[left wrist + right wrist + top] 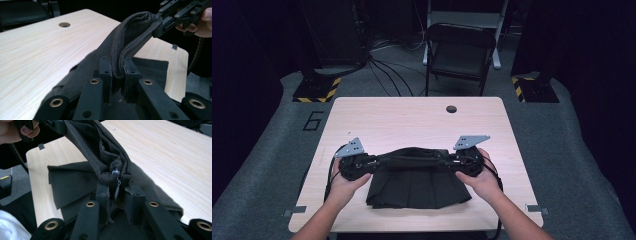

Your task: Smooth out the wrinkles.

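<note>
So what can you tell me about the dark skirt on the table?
The skirt is black or charcoal woven cloth with pleats fanning toward its hem. Its waistband is lifted and stretched level between the two sides, doubled over with a stitched edge, while the pleated body lies on the pale wooden table near the person's edge. A small zipper pull shows at one waistband end. The left gripper pinches one end, the right gripper the other.

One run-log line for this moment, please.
left claw: shut on waistband | right claw: shut on waistband | black skirt: waistband lifted, hem on table
</note>
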`<state>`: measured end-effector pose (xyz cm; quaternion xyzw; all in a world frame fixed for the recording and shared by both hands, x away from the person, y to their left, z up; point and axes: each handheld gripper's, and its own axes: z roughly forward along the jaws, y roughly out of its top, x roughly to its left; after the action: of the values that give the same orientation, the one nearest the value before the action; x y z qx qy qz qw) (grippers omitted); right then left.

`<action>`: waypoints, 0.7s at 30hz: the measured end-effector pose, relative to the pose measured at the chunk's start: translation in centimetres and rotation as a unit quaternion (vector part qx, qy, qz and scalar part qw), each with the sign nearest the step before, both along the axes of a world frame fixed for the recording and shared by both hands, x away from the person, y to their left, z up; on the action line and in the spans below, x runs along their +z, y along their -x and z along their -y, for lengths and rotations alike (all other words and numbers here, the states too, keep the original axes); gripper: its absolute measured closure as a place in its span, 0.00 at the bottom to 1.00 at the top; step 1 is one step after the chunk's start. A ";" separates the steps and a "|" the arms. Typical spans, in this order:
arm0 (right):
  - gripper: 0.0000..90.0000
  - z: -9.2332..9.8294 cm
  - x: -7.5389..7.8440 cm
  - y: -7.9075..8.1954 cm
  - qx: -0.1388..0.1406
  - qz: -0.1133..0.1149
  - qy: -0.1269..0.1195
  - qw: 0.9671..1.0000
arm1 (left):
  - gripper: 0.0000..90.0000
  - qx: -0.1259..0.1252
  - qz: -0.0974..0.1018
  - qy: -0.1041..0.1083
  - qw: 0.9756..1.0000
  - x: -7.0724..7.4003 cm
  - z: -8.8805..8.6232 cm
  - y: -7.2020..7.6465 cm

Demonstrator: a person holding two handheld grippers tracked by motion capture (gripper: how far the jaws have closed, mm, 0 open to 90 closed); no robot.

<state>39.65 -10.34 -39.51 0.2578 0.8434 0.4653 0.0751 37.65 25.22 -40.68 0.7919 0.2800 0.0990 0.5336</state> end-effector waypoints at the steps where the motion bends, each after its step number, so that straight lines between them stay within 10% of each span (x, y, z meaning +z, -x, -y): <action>1: 0.84 0.1 -0.2 0.2 0.003 0.002 0.001 1.000 | 0.89 -0.002 0.000 -0.002 1.000 -0.1 0.0 0.1; 21: 0.86 0.4 -4.1 3.0 0.015 -0.019 0.032 0.999 | 0.89 -0.018 -0.037 -0.022 0.999 -4.0 0.4 2.8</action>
<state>36.65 -10.73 -43.59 0.2512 0.8631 0.4340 0.0604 34.81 24.80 -44.68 0.8111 0.2836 0.0659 0.5072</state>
